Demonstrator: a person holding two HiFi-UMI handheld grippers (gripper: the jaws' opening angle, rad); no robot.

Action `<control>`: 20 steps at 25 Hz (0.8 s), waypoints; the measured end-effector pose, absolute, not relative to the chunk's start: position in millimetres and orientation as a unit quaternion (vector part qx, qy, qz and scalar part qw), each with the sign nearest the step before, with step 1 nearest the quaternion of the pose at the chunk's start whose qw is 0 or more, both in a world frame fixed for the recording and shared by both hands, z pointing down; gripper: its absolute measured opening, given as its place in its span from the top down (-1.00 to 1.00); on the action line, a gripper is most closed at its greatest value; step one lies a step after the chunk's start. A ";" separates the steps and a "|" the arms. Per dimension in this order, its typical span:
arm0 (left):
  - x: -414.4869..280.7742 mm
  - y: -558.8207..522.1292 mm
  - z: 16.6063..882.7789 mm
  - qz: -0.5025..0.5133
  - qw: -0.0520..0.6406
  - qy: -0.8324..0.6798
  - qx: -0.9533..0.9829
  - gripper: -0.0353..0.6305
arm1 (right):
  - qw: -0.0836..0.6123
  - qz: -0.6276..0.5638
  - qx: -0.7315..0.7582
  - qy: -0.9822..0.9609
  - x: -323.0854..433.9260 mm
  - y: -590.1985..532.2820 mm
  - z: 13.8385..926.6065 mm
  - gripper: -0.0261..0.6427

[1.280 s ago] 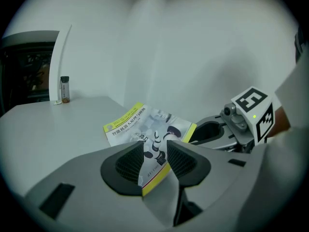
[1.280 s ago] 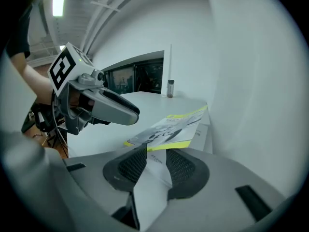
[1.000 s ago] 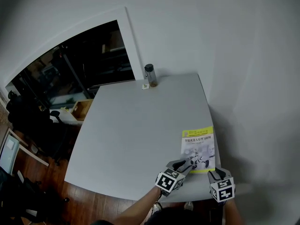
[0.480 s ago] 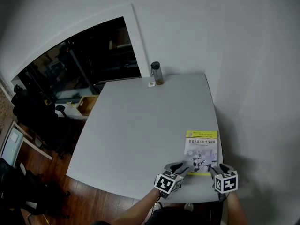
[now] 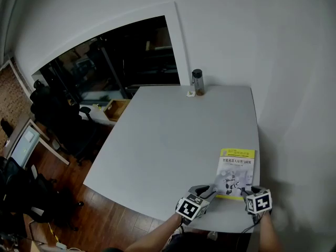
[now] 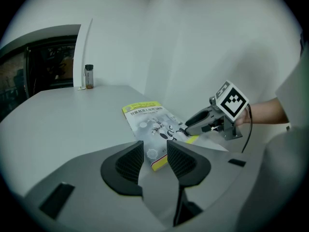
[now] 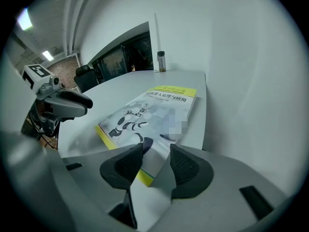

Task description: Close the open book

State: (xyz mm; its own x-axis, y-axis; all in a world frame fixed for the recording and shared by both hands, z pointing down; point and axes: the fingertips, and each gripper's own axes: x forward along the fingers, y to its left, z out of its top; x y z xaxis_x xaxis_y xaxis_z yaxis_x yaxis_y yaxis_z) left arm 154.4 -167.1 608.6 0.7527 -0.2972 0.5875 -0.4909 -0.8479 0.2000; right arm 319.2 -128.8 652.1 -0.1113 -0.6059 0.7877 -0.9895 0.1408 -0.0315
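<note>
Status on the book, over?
Left gripper open, empty. Right gripper just opened, empty. Book closed, flat on table. Bottle at far edge, no obstruction.

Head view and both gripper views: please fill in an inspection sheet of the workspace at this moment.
Surface: white table.
Job's things: book lies closed, cover up, near the right front corner.
Clutter: bottle and a small white item at the far edge.
Grippers: left hand-held gripper has jaws apart, gripping nothing, at the book's near corner. Right hand-held gripper has jaws just opened, with the book's near edge in line between them, not gripped.
Cables: black cable on the right hand-held gripper.
Surroundings: white wall, dark opening with chairs, wooden floor.
</note>
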 end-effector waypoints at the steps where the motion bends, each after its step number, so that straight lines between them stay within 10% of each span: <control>1: 153.7 -166.9 607.0 0.278 0.174 -0.217 0.919 0.43 | 0.324 0.295 0.582 -0.685 319.0 -131.5 651.5 0.39; 14: 137.1 -159.6 547.4 0.220 0.144 -0.290 0.920 0.43 | 0.192 0.222 0.586 -0.755 284.7 -134.1 578.6 0.42; 20: 129.9 -141.2 507.0 0.181 0.105 -0.294 0.932 0.81 | 0.167 0.145 0.587 -0.779 245.0 -128.6 524.1 0.91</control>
State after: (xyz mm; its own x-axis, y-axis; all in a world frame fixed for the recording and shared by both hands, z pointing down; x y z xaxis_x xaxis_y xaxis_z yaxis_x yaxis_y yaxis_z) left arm 129.9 -141.2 507.0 0.7608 -0.5110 0.3999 -0.5871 -0.8046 0.0889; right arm 245.0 -128.6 524.1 -0.2563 -0.8659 0.4295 -0.9624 0.2697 -0.0305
